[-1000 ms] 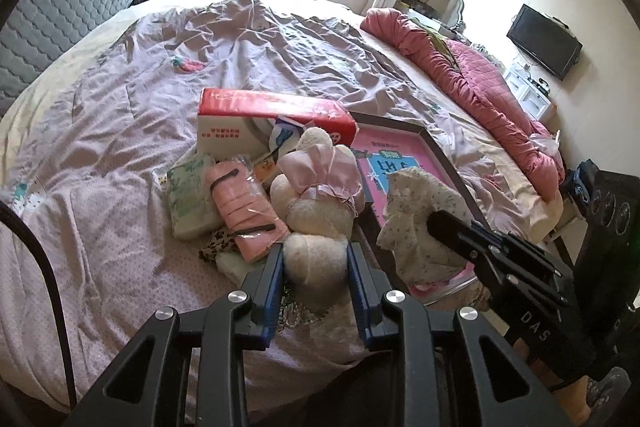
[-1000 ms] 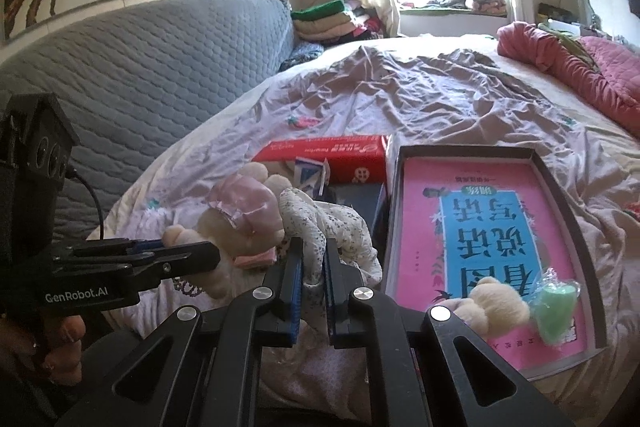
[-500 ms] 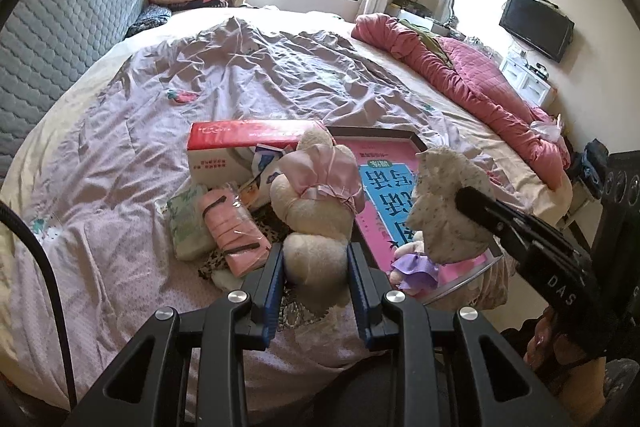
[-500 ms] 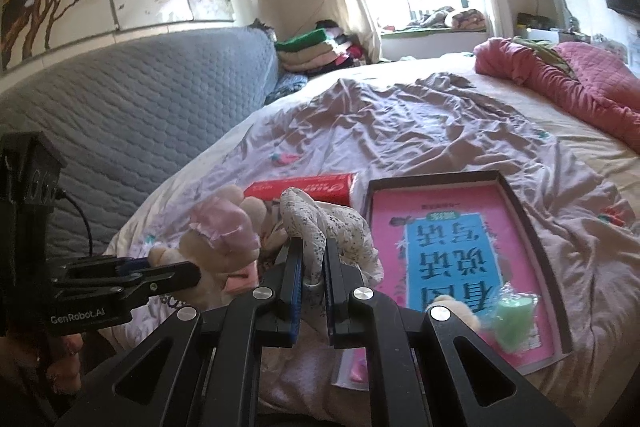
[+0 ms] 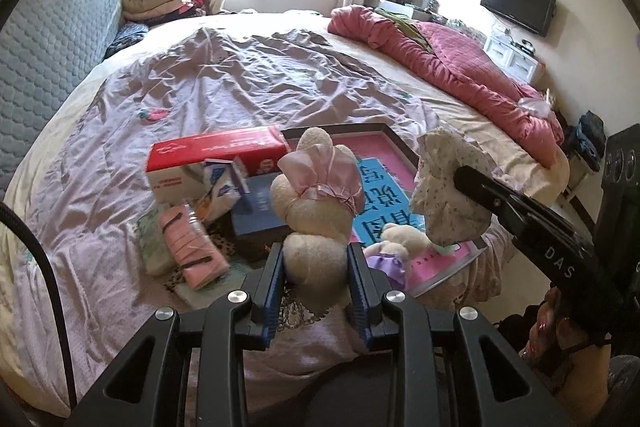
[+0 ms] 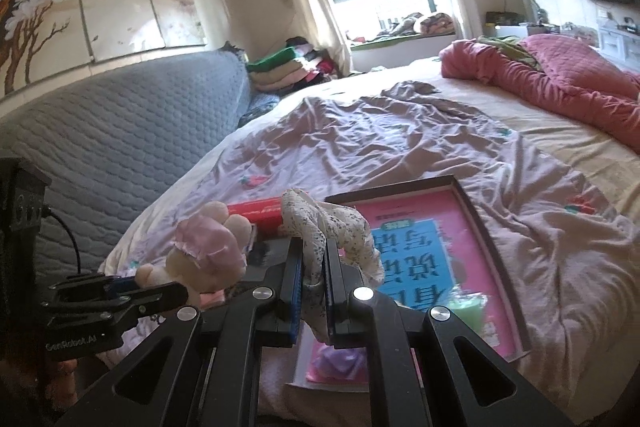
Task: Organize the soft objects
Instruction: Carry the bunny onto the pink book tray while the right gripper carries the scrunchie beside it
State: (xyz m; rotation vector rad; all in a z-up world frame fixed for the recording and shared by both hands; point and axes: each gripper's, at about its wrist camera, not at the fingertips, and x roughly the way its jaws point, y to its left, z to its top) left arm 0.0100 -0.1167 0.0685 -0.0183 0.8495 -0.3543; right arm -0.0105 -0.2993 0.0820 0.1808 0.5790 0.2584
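My left gripper (image 5: 316,267) is shut on a cream plush bunny with a pink bonnet (image 5: 316,203) and holds it up above the bed; the bunny also shows in the right wrist view (image 6: 208,259). My right gripper (image 6: 314,275) is shut on a white floral cloth toy (image 6: 328,231), lifted over the near end of a dark-rimmed tray with a pink liner (image 6: 472,211). That cloth toy shows at the right of the left wrist view (image 5: 448,187). A small plush in a purple dress (image 5: 390,255) and a green object (image 6: 468,309) lie in the tray.
A red tissue box (image 5: 216,155), a dark blue box (image 5: 260,211), a pink packet (image 5: 192,247) and small packets lie on the purple bedsheet (image 5: 240,75). A red quilt (image 5: 452,67) lies at the right. A grey headboard (image 6: 120,131) stands at the left.
Both grippers have lifted higher and drawn back with their toys still held. The floral cloth toy has moved right, over the tray's near end. More of the room shows.
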